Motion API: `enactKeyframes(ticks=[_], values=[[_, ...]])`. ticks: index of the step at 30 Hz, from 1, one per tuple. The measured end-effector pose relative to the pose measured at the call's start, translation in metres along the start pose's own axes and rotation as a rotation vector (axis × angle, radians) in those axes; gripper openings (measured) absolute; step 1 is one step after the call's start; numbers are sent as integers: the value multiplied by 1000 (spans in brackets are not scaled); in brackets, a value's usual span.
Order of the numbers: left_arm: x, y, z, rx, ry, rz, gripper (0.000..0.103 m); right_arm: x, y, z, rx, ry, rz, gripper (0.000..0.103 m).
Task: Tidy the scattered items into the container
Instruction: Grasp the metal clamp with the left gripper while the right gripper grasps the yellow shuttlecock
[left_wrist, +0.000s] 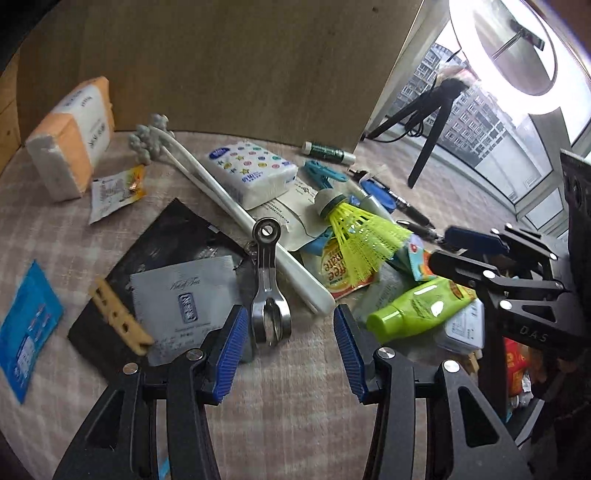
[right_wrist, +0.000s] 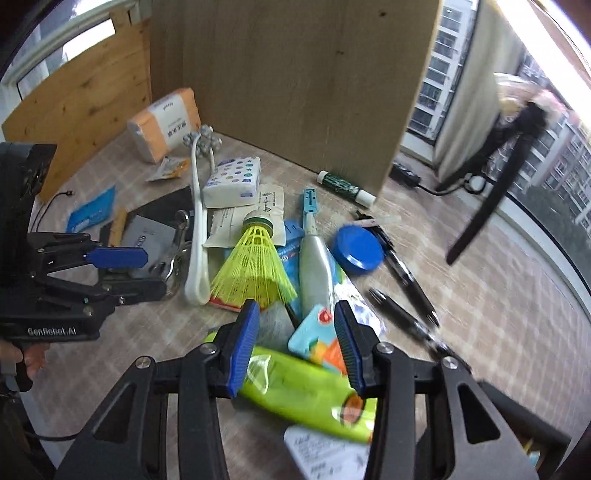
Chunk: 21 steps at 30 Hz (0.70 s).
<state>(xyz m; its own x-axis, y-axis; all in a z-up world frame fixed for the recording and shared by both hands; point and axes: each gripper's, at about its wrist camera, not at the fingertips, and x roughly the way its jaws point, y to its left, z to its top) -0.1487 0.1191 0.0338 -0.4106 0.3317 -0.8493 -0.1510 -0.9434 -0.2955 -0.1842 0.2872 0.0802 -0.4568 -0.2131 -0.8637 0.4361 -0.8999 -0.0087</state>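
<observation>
**Fingers spread over the clutter**

Our left gripper (left_wrist: 288, 325) has its fingers wide either side of the metal clip (left_wrist: 267, 284), whose long axis runs away from us, ring end far. Our right gripper (right_wrist: 295, 332) is spread above the green tube (right_wrist: 303, 391), lying crosswise, label blurred. We read "GenRobot.AI" on the left gripper's body, "free" on a yellow sachet (left_wrist: 338, 271) half hidden under the shuttlecock (left_wrist: 354, 236).

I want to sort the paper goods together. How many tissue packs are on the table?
2. The orange tissue pack lies at the far left by the wooden board; the white dotted tissue pack rests on the white handles in the middle. Others may hide under the pile.
</observation>
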Motion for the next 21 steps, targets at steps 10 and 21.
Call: enactKeyframes(ticks=[10,21], values=[[17,7,10,-7,21,13,32,31,-8,14,8,11,62,42],[14,17,8,-34,18,0,21,33,5,16,8,-11,119,7]])
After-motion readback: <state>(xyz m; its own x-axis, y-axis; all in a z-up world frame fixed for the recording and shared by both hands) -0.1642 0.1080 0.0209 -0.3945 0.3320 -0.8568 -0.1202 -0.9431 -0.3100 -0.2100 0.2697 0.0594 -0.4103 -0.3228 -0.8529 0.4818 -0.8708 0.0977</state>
